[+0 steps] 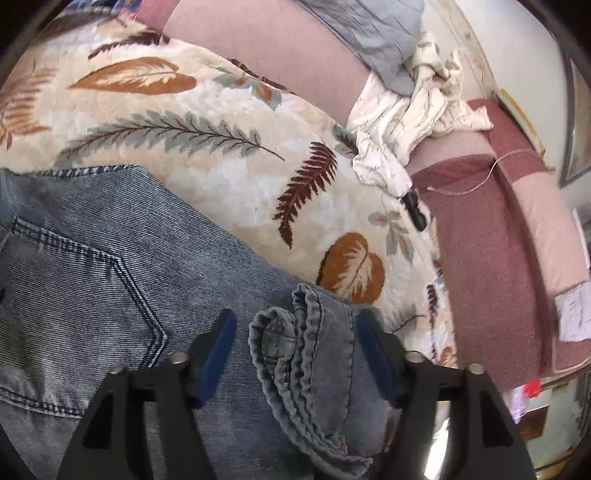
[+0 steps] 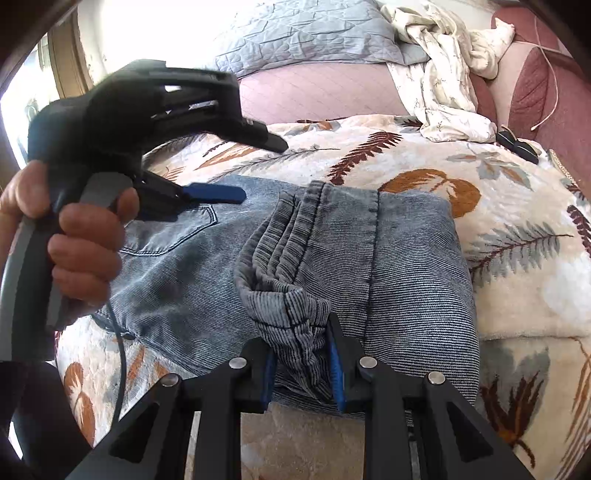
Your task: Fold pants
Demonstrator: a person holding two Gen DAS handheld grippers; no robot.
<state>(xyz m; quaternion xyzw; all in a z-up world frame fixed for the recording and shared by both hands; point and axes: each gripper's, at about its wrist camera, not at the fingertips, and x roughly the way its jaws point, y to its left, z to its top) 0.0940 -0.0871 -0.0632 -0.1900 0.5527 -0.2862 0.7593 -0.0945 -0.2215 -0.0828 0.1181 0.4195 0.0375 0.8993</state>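
Faded blue jeans [image 1: 122, 258] lie folded on a leaf-patterned blanket [image 1: 207, 122]. Their stacked leg hems [image 1: 306, 350] rest on top of the seat part. My left gripper [image 1: 297, 328] is open, its blue pads on either side of the hems without pinching them. In the right wrist view the jeans [image 2: 413, 266] lie across the middle, and my right gripper [image 2: 301, 354] is shut on the bunched hems [image 2: 291, 295]. The left gripper [image 2: 240, 170], held in a hand, hovers open over the back pocket [image 2: 173, 232].
A crumpled white garment [image 2: 443, 74] and a grey quilted pillow [image 2: 303, 33] lie at the back of the pink bed [image 2: 317, 92]. A small black object [image 2: 517, 144] lies at the blanket's right edge. A cable [image 1: 480, 173] runs over the red cushion [image 1: 487, 266].
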